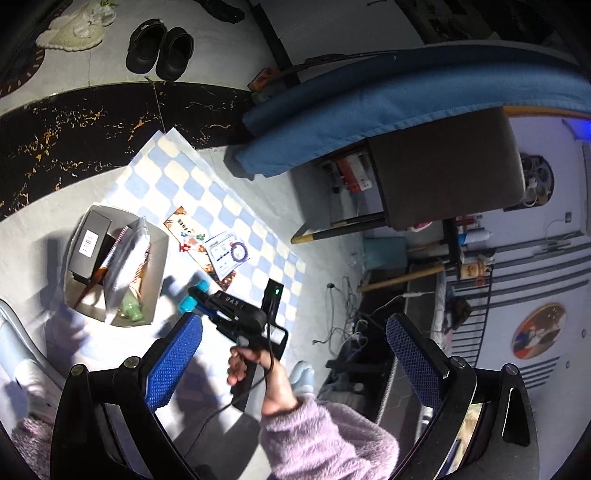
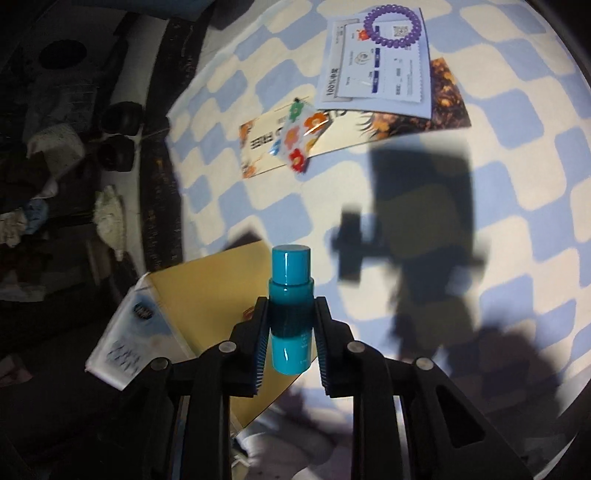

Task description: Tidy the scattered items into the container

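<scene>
the right gripper (image 2: 290, 325) has a small teal bottle (image 2: 290, 310) pinched between its two fingers (image 2: 258, 343), the pads pressed flat against the bottle's sides. the bottle stands upright in the grip, its cap poking out past the fingertips and its base hanging a little below the pads, clear of the floor. from the left wrist view the same gripper (image 1: 195, 295) shows with the person's hand (image 1: 247, 360) wrapped round its handle, a fluffy lilac sleeve (image 1: 325, 439) behind it, and the teal bottle (image 1: 197, 293) at its tip just beside the box.

the cardboard box (image 2: 207, 291) lies under and to the left of the right fingers, its tan flap directly behind the bottle. in the left wrist view the box (image 1: 157, 258) already holds a dark carton (image 1: 90, 245), a clear pouch (image 1: 127, 258) standing on edge and something pale green (image 1: 131, 310) at the bottom.

beyond the right fingertips, on the blue-and-cream checked mat (image 2: 517, 184), lie a long printed card (image 2: 266, 147) with a flowered sticker sheet (image 2: 301, 136) on top, and further out a white voucher (image 2: 376, 74) with a purple coil hair tie (image 2: 391, 24) resting on it.

the left gripper (image 1: 295, 365) has its blue-padded fingers (image 1: 173, 365) spread wide with nothing between them, the right hand and mat showing through the gap.
</scene>
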